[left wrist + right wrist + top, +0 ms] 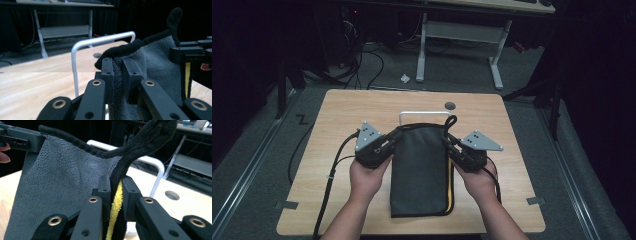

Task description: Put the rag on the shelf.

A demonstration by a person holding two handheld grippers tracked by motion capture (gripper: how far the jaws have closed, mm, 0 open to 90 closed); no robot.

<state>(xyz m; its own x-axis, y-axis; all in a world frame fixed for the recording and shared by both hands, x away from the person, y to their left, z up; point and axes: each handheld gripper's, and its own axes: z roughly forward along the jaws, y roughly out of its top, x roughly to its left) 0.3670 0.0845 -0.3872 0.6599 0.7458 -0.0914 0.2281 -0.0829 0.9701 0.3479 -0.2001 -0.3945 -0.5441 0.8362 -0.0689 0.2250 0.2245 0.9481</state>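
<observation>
**Two tongs, one towel, both corners pinched**

Both tongs are clamped on the top edge of the grey towel (419,165) rn, one per corner. Left tongs (388,145) have the top left corner, right tongs (451,145) have the top right corner. I've got a hand under each, left hand (368,181) and right hand (479,181), forearms coming in from the bottom of the high view.

Left gripper view: my jaws are squeezed on the towel's fleecy grey fabric (117,75) w/ the black trim (130,47) running just above them. Cloth fills the gap between the pads, so that's a real pinch, not jaws hanging apart. The other tongs (192,53) are across the towel at the far corner.

Right gripper view: same deal. Jaws pressed on the edge, w/ the yellow layer (116,207) and the black trim (125,162) sandwiched between them. The black hanging loop (160,131) sticks up above that corner.

Towel itself looks folded, long way toward me, yellow edge (450,192) peeking out along its right side. Top end is held up off the table (337,150) by the tongs; the lower part drapes down toward the near edge. Can't tell exactly how much of it is resting on the wood.

Behind the towel there's a white metal rail (424,114) standing on the table, approx centred, and a round grey plug (450,105) in the tabletop just past it.
</observation>
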